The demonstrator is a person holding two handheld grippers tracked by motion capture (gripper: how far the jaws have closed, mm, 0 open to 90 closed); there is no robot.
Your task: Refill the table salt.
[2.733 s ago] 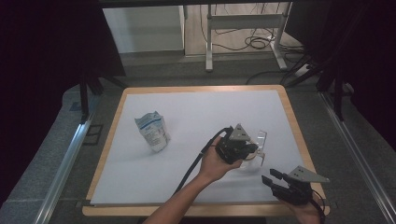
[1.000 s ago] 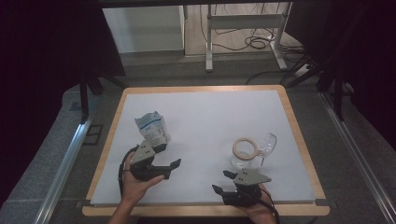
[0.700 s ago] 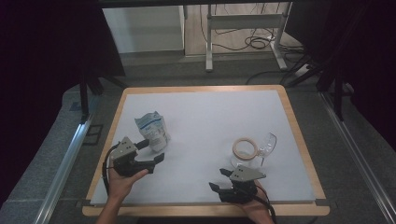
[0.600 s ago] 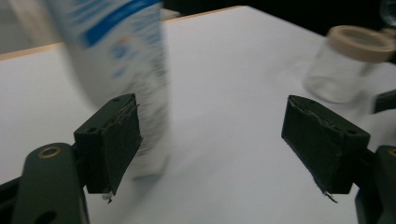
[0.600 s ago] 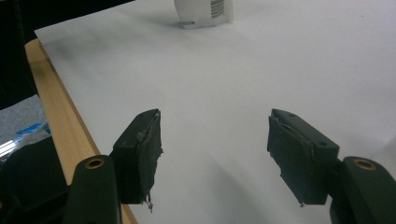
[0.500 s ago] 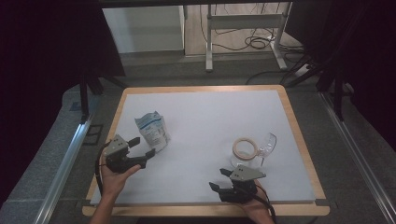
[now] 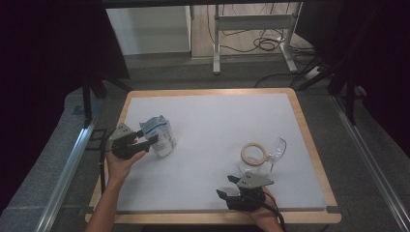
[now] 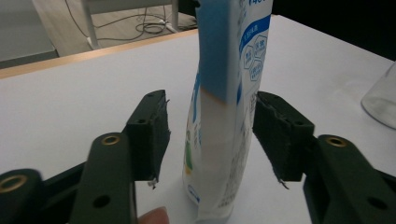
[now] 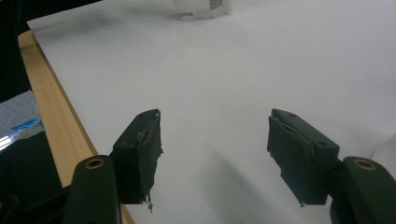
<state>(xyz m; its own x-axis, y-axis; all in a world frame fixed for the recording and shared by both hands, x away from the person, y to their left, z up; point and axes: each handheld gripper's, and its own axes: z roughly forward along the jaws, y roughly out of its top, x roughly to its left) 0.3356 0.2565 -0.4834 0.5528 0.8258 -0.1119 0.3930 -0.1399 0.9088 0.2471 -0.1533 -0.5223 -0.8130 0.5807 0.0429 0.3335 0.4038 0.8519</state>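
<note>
1. The high view takes in the whole white counter (image 7: 217,145): a blue-and-white pouch (image 7: 158,135) stands near its left edge, and a roll of tape (image 7: 253,153) and a clear glass (image 7: 275,151) lie toward the right edge.
2. The left gripper view gives what that view cannot: the pouch (image 8: 224,107) stands upright between the fingers (image 8: 149,135), with a clear gap at the one pad; whether the other touches it I cannot tell.
3. The left gripper (image 7: 145,143) has just been closing, roughly half open now, with the pouch between its pads but not yet pinched.
4. The right gripper (image 9: 215,154) looks across bare counter, fingers apart and holding nothing; the wooden rim (image 9: 56,116) runs beside one finger.
5. The middle of the counter and its far edge offer open room.
6. The left hand (image 7: 121,162) reaches in level from the left edge; the right hand (image 7: 263,215) rests low at the near edge.
</note>
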